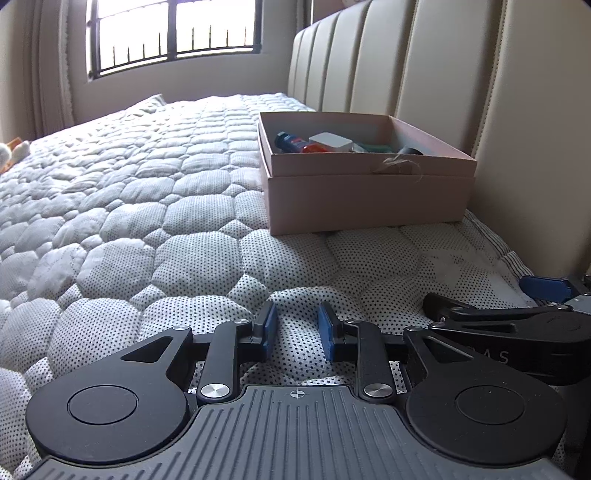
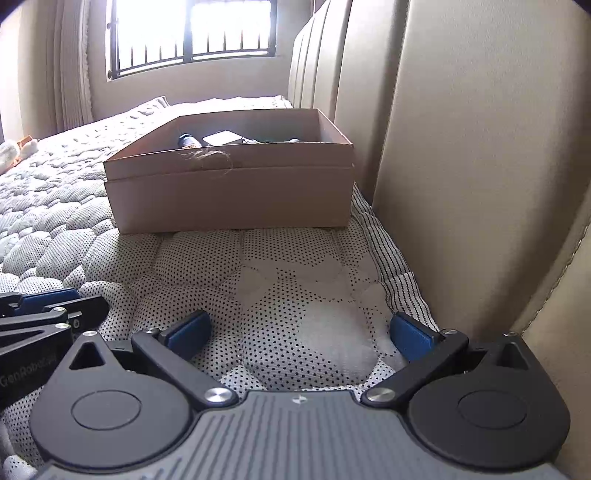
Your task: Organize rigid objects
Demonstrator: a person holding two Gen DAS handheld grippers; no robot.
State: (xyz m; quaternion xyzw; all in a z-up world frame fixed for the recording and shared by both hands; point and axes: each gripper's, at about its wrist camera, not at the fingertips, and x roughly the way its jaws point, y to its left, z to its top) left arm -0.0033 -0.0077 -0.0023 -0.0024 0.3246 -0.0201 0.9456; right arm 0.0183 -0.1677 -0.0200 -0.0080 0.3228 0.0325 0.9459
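Observation:
A pink cardboard box (image 1: 369,203) stands open on the quilted mattress (image 1: 147,221), close against the padded headboard. Inside it lie a blue bottle (image 1: 290,142), a flat white case (image 1: 330,142), something red (image 1: 314,148) and a green item (image 1: 376,148). A tuft of twine (image 1: 397,164) hangs on its near wall. My left gripper (image 1: 297,314) rests low on the mattress short of the box, its blue pads a narrow gap apart with only fabric between. My right gripper (image 2: 299,325) sits beside it, open wide and holding nothing, facing the same box (image 2: 229,199).
The beige headboard (image 2: 461,147) runs close along the right side of the box and both grippers. A barred window (image 1: 173,33) is at the far end. A plush toy (image 1: 14,149) lies at the mattress's far left edge.

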